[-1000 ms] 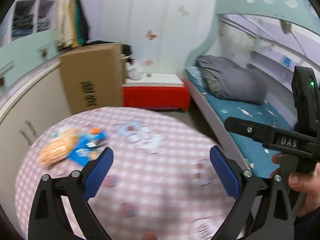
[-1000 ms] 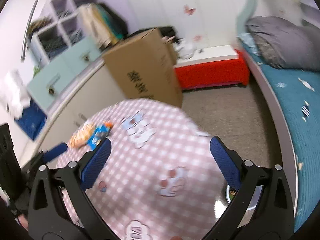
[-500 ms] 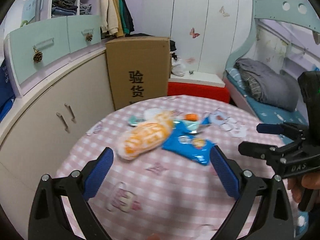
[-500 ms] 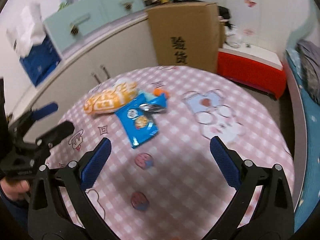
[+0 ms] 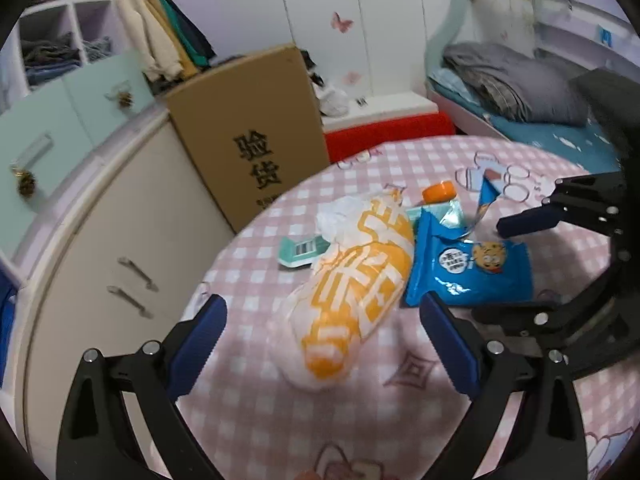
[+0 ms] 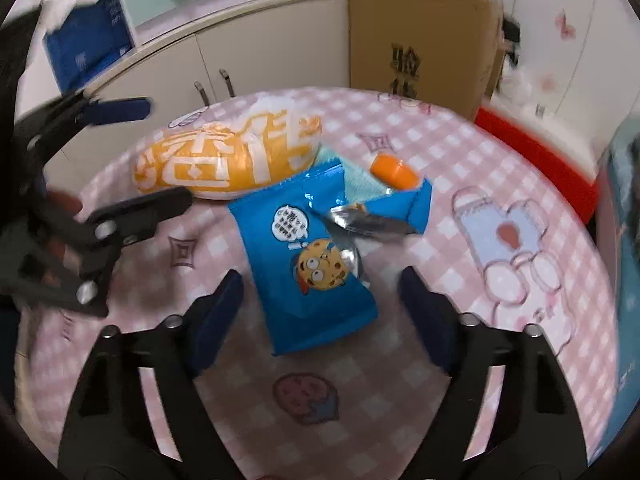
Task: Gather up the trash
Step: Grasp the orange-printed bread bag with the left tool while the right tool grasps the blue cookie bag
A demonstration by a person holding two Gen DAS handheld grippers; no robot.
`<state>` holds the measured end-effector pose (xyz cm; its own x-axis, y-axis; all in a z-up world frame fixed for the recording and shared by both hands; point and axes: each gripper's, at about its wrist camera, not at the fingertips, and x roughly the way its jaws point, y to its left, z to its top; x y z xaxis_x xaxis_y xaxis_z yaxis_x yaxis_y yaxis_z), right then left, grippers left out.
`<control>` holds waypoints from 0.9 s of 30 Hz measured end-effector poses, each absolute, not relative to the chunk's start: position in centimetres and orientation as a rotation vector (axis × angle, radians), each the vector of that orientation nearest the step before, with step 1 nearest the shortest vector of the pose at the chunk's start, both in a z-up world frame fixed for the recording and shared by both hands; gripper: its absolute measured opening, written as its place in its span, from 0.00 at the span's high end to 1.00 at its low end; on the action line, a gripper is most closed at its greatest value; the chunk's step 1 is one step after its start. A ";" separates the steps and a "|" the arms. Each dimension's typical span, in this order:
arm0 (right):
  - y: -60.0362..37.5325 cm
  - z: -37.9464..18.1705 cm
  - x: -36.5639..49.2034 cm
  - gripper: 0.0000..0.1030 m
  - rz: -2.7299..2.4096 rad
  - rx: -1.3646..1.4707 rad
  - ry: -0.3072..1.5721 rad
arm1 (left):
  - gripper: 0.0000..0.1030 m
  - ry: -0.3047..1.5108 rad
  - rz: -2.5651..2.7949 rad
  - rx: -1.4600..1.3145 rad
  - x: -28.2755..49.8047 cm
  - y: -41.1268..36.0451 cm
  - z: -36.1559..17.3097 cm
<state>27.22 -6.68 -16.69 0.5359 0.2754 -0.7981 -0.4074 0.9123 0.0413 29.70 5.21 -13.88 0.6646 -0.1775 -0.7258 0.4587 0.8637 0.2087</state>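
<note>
1. on the pink checked surface (image 6: pixel 400 136), the right hand-held gripper (image 6: pixel 320 300) hangs tilted down over the blue cookie wrapper (image 6: pixel 316 264); its jaws are closing, the wrapper lies between them, not yet pressed.
2. better to lower more, so the pads take the wrapper's near edge only.
3. the left hand-held gripper (image 5: pixel 320 332) stands wide around the orange-white bag (image 5: pixel 352 288), not touching.
4. beyond lie an orange cap (image 6: pixel 394 172) and a teal packet (image 5: pixel 302 250).

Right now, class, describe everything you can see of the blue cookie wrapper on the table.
The blue cookie wrapper is glossy foil-like plastic showing a cartoon cookie and a white speech bubble. Its far end is torn open, baring silver lining. It lies flat on the pink checked tablecloth, touching the orange-and-white bag, between the closing right tool's pads, ungripped.
</note>
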 end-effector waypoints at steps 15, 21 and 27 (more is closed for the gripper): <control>-14.5 -15.6 21.8 0.68 0.403 0.012 0.869 | 0.49 0.819 -0.429 0.169 28.1 3.4 -14.2; -17.8 -14.6 19.0 0.68 0.377 0.066 0.844 | 0.51 0.800 -0.421 0.083 24.3 2.5 -13.6; -21.1 -13.3 16.9 0.68 0.346 0.113 0.806 | 0.51 0.771 -0.426 0.024 20.8 0.4 -12.2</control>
<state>16.88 -21.07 -13.31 0.6398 0.3453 -0.6866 -0.2603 0.9379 0.2292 20.85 0.45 -12.19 0.6367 -0.3641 -0.6797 0.3812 0.9149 -0.1329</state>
